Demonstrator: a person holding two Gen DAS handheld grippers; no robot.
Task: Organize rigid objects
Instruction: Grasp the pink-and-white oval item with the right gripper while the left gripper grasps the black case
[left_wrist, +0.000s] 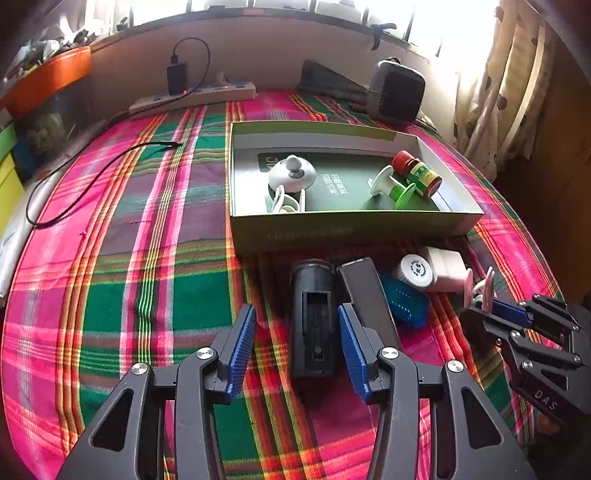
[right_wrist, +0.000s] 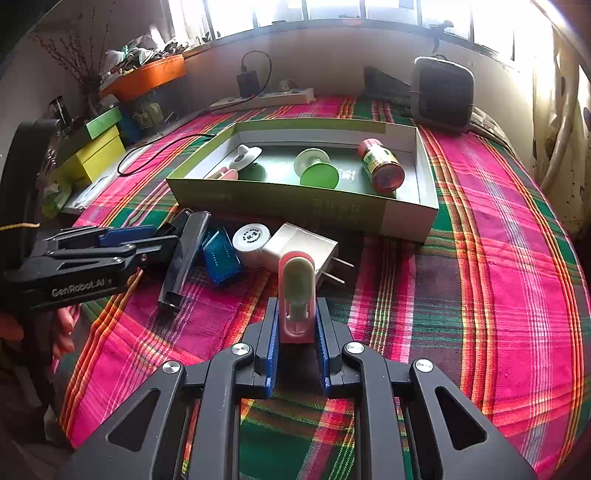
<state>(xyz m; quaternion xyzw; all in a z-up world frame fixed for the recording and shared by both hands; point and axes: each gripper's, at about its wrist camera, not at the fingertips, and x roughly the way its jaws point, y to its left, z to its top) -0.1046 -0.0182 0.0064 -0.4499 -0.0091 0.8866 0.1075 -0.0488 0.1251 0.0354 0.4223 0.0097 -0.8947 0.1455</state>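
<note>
Resting between right tool (right_wrist: 296, 334) pads: pink clip (right_wrist: 296, 295)

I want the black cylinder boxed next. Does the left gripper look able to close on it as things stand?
Probably yes. The left gripper is open and empty, with the black cylinder lying just ahead between its fingers. The flat black bar lies tight against the cylinder's right side and may crowd that finger.

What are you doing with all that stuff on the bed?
Someone is tidying small hard things into a green box on the checked cloth. The right gripper is shut on a pink and white clip. The left gripper is open over a black tube-shaped gadget. A bottle, a green spool and a white knob already lie in the box; several things wait outside.
</note>
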